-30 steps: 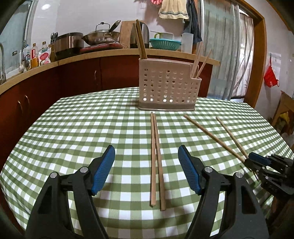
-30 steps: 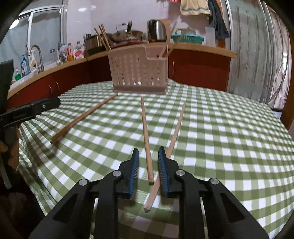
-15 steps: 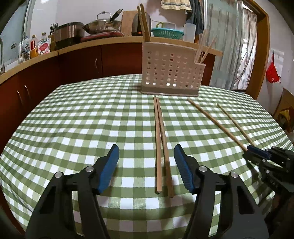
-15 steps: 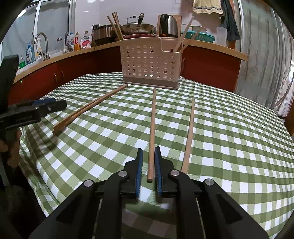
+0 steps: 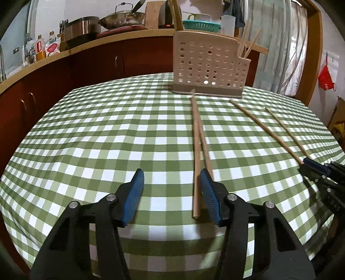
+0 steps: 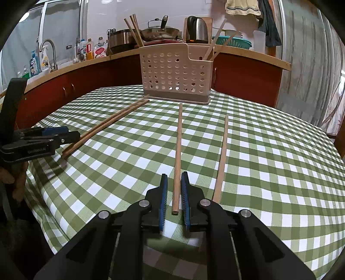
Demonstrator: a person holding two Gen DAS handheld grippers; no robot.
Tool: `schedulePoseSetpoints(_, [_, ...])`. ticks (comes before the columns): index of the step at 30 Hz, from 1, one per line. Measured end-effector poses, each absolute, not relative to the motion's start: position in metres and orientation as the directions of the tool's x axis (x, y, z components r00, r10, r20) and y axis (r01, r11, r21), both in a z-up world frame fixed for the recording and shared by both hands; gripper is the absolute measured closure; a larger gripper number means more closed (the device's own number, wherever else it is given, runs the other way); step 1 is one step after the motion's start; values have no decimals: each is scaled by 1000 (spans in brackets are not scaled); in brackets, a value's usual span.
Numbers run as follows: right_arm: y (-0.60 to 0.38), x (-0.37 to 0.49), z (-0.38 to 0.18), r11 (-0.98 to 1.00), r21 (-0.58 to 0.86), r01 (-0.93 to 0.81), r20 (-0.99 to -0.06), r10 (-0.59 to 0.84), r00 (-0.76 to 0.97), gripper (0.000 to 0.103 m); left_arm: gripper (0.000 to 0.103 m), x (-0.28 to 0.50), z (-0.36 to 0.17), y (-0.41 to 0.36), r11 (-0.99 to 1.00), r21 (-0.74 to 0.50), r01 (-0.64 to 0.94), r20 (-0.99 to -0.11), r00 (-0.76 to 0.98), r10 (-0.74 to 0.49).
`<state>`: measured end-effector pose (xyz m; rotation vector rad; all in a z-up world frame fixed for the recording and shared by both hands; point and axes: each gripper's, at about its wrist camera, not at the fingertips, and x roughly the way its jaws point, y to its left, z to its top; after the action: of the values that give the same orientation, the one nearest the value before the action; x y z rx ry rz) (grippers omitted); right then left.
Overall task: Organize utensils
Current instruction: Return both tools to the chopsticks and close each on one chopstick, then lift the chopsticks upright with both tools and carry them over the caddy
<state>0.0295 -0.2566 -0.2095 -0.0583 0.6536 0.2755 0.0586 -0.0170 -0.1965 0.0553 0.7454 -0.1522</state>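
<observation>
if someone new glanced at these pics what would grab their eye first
Probably the green checked cloth covering the whole table, with four wooden chopsticks lying loose on it. Next, the right tongs at the near edge, pads either side of one chopstick but not visibly clamped, while the left tongs sit wide open by the brown pair. Behind them stands the beige holder, already holding chopsticks.

I saw a green checked tablecloth [image 5: 107, 140] over the table. Behind it ran a counter [image 6: 86, 64] with a kettle [image 6: 197, 29], a wok [image 5: 121, 18], bottles [image 6: 90, 48] and a tap [image 6: 50, 50].
</observation>
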Motion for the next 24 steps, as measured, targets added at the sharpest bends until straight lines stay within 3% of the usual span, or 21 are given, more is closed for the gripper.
schedulePoseSetpoints(5, [-259,32,-209,963,38,-268,-607,235,759,89,51,58,-196,-13,989,3,150,-682,724,-108])
schedulePoseSetpoints(11, [-260,32,-210,964,46,-261,-606,234,760,89,60,54,-200,-19,981,6,196,-694,707,-137])
schedulePoseSetpoints(13, [-262,32,-210,965,50,-256,-605,234,761,89,65,54,-199,-18,979,1,205,-695,704,-146])
schedulePoseSetpoints(16, [-262,32,-211,966,55,-253,-605,234,761,89,83,52,-198,-20,972,6,235,-696,699,-165])
schedulePoseSetpoints(20, [-262,32,-211,966,55,-253,-605,234,761,90,96,50,-199,-24,966,11,260,-695,696,-179])
schedulePoseSetpoints(24, [-261,31,-210,966,51,-254,-604,232,763,96,96,50,-198,-23,966,1,260,-692,697,-187])
